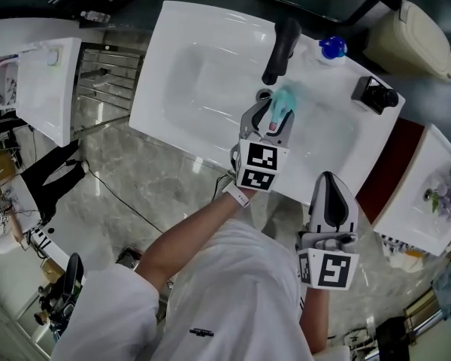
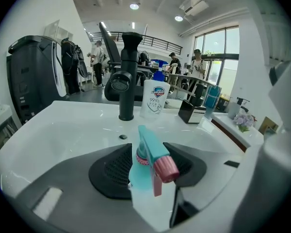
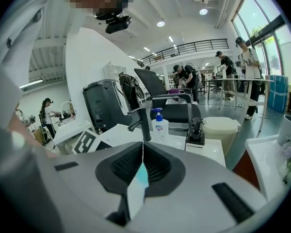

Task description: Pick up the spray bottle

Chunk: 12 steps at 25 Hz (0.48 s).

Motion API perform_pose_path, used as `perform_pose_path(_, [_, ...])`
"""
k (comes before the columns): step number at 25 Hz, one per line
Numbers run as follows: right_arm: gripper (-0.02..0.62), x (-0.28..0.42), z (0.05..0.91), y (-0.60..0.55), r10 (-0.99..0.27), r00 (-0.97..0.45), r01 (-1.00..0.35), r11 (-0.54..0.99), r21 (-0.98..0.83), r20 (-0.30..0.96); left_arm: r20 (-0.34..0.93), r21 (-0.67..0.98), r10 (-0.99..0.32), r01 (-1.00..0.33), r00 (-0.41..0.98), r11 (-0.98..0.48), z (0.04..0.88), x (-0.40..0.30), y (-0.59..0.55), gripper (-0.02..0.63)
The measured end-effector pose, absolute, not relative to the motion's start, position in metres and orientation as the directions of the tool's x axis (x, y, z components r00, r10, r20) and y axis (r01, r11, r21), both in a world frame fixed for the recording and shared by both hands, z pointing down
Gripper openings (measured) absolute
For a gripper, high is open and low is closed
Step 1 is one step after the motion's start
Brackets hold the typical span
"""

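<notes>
Surface: white washbasin (image 1: 203,66), black faucet (image 2: 126,76) beyond left tool (image 2: 148,166)
Label: soap bottle (image 2: 153,98), "99.9%"
Left tool: clamping spray bottle (image 2: 150,152)
Right tool (image 3: 142,164): closed, empty

Black faucet (image 1: 280,49), soap bottle (image 1: 331,49), white sink (image 1: 174,32)

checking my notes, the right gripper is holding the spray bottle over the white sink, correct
Not quite: it is the left gripper that holds the spray bottle over the white sink, as the left gripper view shows. The right gripper is shut and empty.
</notes>
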State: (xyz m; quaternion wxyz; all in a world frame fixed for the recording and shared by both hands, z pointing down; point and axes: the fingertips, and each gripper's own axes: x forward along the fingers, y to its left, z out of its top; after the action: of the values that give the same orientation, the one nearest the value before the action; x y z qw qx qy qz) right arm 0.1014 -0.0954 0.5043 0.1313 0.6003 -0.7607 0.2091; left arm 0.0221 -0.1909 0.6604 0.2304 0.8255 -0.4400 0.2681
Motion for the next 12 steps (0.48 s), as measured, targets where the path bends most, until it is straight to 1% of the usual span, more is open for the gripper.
perform_pose_path(2, [0.006,0.1003,0.507,-0.094,-0.856,-0.247,-0.968,0.193,-0.163,0.453,0.645,0.139,-0.603,-0.848,0.469,-0.511,0.6626,0.0218,-0.1912,0.168])
perform_pose_path(3, [0.006,0.0997,0.5079,-0.0934,-0.856,-0.248,-0.967,0.193,-0.164,0.454,0.645,0.138,-0.602,-0.846,0.472,-0.515,0.6631,0.0218,-0.1912,0.132])
perform_pose_path(4, [0.006,0.099,0.5085,-0.093,-0.855,-0.25,-0.967,0.195,-0.165,0.454,0.643,0.138,-0.6,-0.843,0.476,-0.52,0.6634,0.0218,-0.1912,0.12])
perform_pose_path(12, [0.006,0.0955,0.5048,-0.0904,-0.857,-0.257,-0.965,0.206,-0.162,0.445,0.644,0.126,-0.603,-0.843,0.47,-0.522,0.6621,0.0182,-0.1882,0.114])
